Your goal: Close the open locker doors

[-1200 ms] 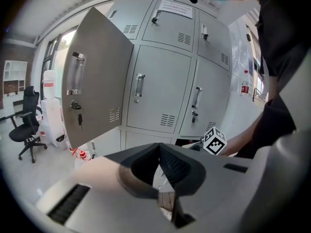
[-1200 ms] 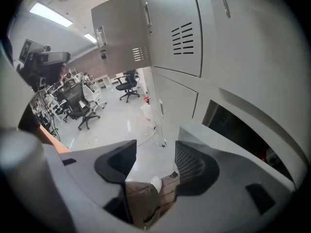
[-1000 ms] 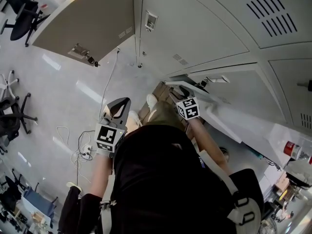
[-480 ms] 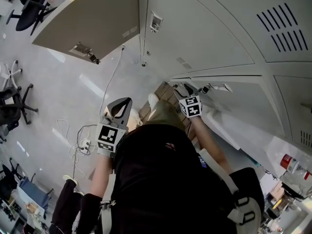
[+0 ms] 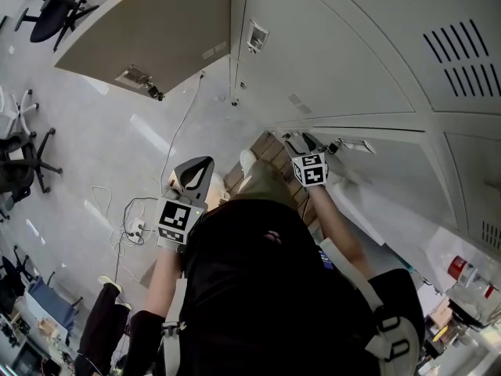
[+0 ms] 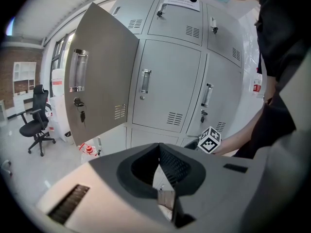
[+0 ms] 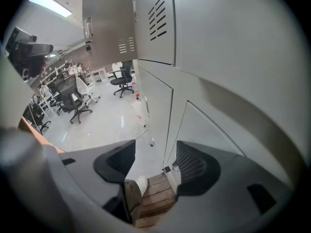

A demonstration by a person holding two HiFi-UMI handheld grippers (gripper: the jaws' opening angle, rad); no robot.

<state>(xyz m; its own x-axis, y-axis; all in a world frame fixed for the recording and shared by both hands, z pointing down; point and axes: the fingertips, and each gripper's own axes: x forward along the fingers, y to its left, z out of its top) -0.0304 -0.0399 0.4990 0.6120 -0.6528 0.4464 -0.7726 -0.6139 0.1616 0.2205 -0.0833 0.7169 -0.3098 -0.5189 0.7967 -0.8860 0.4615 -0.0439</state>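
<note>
Grey lockers (image 5: pixel 337 45) fill the top right of the head view. One upper door (image 5: pixel 149 34) swings wide open to the left, its tan inner face (image 6: pixel 104 76) showing with keys hanging from the lock. A low white door (image 5: pixel 383 210) stands ajar at the right. My right gripper (image 5: pixel 298 142) is at that low door's free edge (image 7: pixel 177 135); its jaws have just been opening and stand open with nothing between them (image 7: pixel 155 161). My left gripper (image 5: pixel 196 167) hangs over the floor, away from the lockers, its pads (image 6: pixel 158 166) shut together on nothing.
Wooden boards (image 5: pixel 262 149) and the person's shoe (image 5: pixel 245 160) lie on the floor below the low door. Cables (image 5: pixel 129 225) trail on the floor at the left, with office chairs (image 5: pixel 23 163) beyond. A red extinguisher (image 5: pixel 455 269) sits low at the right.
My right gripper has moved toward the locker face with the low door, which now stands less far open. The left gripper has stayed where it was.
</note>
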